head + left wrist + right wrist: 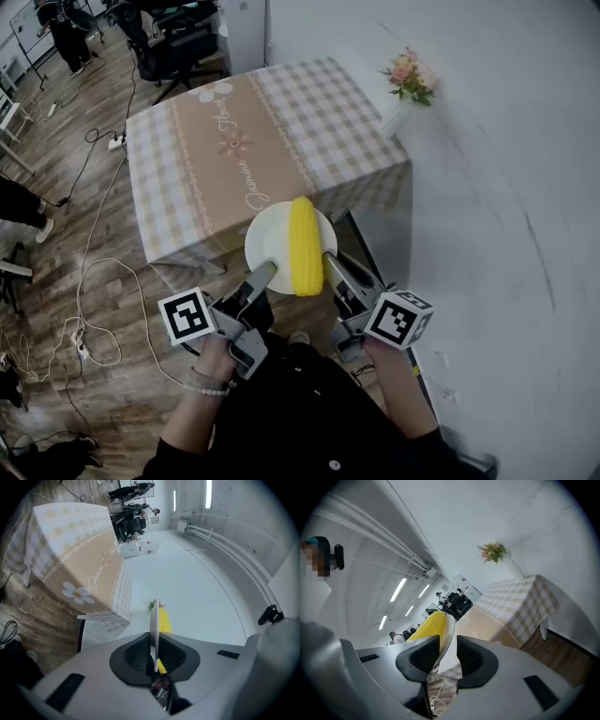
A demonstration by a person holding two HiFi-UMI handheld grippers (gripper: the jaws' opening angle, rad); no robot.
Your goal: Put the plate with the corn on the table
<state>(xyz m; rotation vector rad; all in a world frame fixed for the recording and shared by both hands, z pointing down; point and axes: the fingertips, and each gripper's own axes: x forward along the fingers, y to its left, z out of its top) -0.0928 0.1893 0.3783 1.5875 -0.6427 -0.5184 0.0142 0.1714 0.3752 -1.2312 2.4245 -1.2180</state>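
The white plate (272,242) hangs at the near edge of the bench (234,141), not yet set down. The corn (303,246) lies along it, one end poking past the rim on the side away from the bench. The left tool (262,273) is clenched on that far rim, and the right tool (329,265) pinches the rim there too. Only a thin edge is gripped, so one tool dipping could roll the loose cob off. Landing too close to the bench's edge could tip the plate over.

Flowers (410,78) by wall, office chair (176,39) at rear, cables (92,272) & power strip (117,142) on wood floor (56,234).
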